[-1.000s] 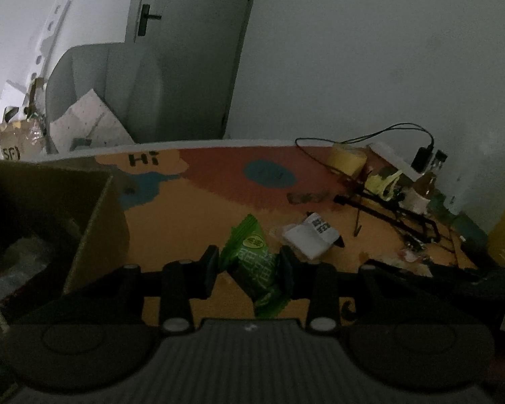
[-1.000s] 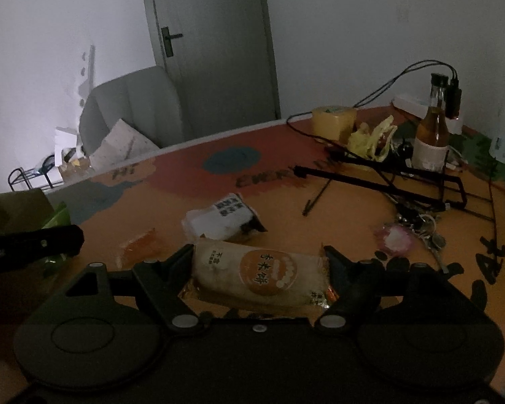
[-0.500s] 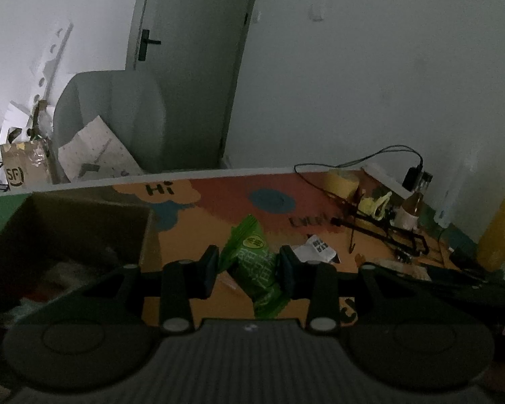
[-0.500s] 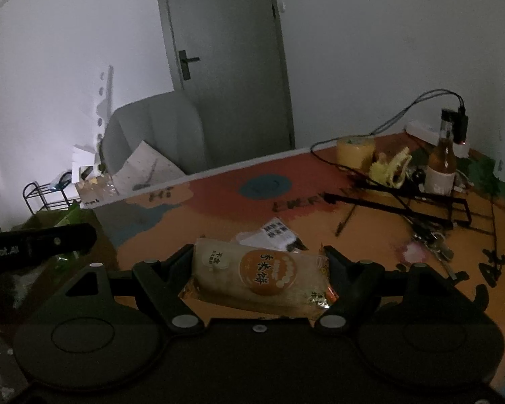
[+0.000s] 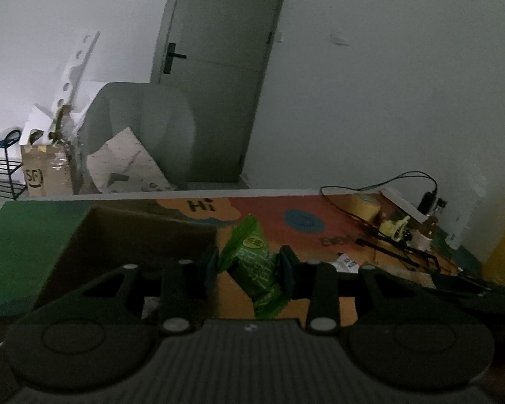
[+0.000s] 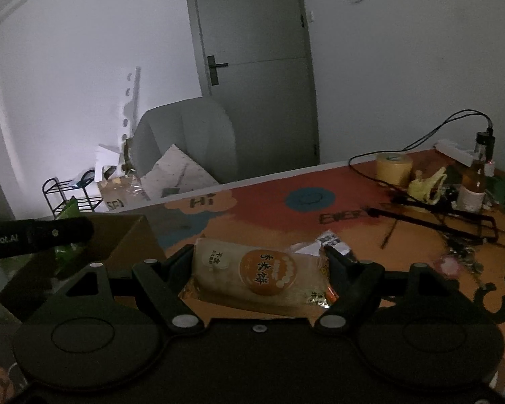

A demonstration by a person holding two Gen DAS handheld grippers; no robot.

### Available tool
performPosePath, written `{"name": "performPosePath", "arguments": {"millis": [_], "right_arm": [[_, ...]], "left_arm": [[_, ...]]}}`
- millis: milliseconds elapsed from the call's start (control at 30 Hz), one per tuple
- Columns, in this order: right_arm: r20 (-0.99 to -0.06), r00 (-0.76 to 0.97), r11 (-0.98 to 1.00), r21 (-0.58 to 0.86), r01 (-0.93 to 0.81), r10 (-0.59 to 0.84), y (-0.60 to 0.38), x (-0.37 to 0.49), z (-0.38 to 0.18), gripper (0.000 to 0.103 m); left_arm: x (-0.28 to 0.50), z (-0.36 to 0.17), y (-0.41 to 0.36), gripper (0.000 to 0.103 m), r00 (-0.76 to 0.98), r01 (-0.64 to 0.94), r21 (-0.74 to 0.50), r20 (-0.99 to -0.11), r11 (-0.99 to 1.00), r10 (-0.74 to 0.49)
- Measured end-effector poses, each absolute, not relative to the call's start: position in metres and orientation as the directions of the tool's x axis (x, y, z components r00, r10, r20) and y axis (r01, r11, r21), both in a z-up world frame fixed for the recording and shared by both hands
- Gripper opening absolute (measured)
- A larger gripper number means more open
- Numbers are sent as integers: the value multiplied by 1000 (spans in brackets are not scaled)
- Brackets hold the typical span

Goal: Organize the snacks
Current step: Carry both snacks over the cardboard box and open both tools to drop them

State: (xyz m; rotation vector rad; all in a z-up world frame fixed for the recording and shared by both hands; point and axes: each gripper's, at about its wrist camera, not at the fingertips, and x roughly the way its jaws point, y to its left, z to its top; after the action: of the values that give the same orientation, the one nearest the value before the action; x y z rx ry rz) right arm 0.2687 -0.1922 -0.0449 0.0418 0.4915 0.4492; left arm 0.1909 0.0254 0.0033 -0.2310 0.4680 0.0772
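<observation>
Left wrist view: our left gripper [image 5: 249, 266] pinches a green packet [image 5: 256, 266]; "Hi" on the orange table [image 5: 320, 232] at twelve o'clock. Our right gripper [image 6: 259, 269] clamps a pale cake pack [image 6: 259, 269]; "Robot.AI" at nine.

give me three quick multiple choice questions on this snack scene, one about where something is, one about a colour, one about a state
1. Where does the cardboard box sit on the table?
A. left end, on the side of the left gripper
B. far right corner by the bottle
C. under the table

2. What colour is the snack packet in the left gripper?
A. red
B. green
C. blue

3. What is the state of the right gripper?
A. open with nothing in it
B. shut on a glass bottle
C. shut on the rice cracker pack

Answers:
1 A: the left wrist view shows the box at the left of the mat.
2 B: the wrapper between the pads is bright green.
3 C: both fingers press the ends of the pale pack with the orange label.
</observation>
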Motion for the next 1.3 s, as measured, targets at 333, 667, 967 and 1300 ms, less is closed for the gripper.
{"name": "performPosePath", "arguments": {"millis": [333,667,967,1300], "right_arm": [[-437,773,884,144,-445,460,-159,257,-43,77],[-431,745,853,134,-504,508,-127,246,-33,77],[-427,713,817,119,-565,555,-98,237,-22,77],[-441,656,766,127,-631,613,-60,231,-14,77]], "left_arm": [[167,1,62,38,884,-171,-212,-465,962,54],[149,-2,88,39,871,-209,-228,-486,951,75],[135,4,105,64,876,-239,-237,-472,942,103],[122,8,137,69,871,-303,-260,-467,917,155]]}}
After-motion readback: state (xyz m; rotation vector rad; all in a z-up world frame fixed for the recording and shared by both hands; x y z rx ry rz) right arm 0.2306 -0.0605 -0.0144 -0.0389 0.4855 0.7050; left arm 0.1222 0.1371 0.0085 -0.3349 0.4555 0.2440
